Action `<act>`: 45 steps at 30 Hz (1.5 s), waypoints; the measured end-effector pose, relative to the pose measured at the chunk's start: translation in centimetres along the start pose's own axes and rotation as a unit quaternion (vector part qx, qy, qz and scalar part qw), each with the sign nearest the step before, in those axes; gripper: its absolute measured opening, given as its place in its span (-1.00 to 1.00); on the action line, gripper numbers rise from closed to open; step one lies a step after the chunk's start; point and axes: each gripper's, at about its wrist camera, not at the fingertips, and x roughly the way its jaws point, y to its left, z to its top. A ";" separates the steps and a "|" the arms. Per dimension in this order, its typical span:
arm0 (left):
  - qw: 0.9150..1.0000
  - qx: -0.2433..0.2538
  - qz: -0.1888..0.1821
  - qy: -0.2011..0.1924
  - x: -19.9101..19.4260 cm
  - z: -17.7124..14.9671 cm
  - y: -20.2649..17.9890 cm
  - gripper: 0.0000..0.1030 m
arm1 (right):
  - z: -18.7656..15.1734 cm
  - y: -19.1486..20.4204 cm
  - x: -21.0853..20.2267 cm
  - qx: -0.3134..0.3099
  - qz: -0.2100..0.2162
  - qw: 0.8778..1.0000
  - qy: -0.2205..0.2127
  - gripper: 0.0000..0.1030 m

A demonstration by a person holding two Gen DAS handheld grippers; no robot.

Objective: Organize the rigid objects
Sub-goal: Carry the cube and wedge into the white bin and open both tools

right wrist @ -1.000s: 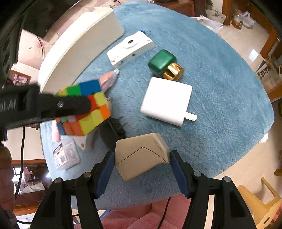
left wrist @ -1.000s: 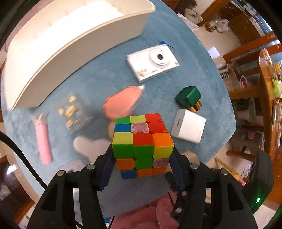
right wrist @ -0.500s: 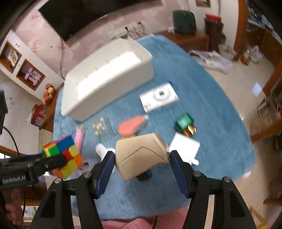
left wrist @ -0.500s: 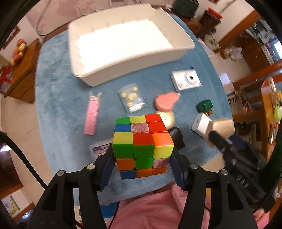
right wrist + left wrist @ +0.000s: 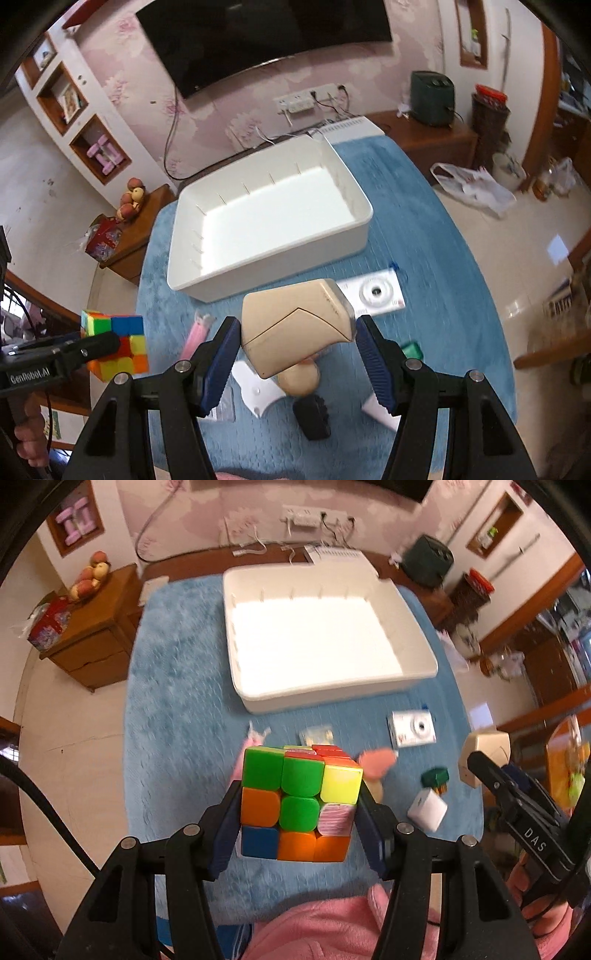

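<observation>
My left gripper is shut on a colourful puzzle cube and holds it high above the near edge of the blue table; the cube also shows in the right wrist view. My right gripper is shut on a beige rounded box, also held high; the box shows at the right of the left wrist view. An empty white bin stands at the far side of the table, also in the right wrist view.
On the blue cloth lie a white camera, a green-and-gold object, a white charger, a pink soft item, a pink comb, a small packet and a black plug. A wooden cabinet stands left.
Both grippers have risen and pulled back from the table with their objects still held. The white bin now shows whole ahead of them.
</observation>
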 end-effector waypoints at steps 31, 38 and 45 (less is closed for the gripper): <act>0.988 -0.044 0.020 -0.150 4.1 9.7 -1.7 0.18 | 10.2 0.6 8.1 -0.162 0.048 0.983 -0.071 0.26; 0.986 -0.038 0.030 -0.160 4.9 10.7 -2.8 0.18 | 11.0 0.2 10.3 -0.162 0.057 0.983 -0.060 0.26; 0.984 -0.035 0.044 -0.168 5.2 11.5 -3.5 0.18 | 11.3 -0.3 11.2 -0.158 0.066 0.984 -0.057 0.27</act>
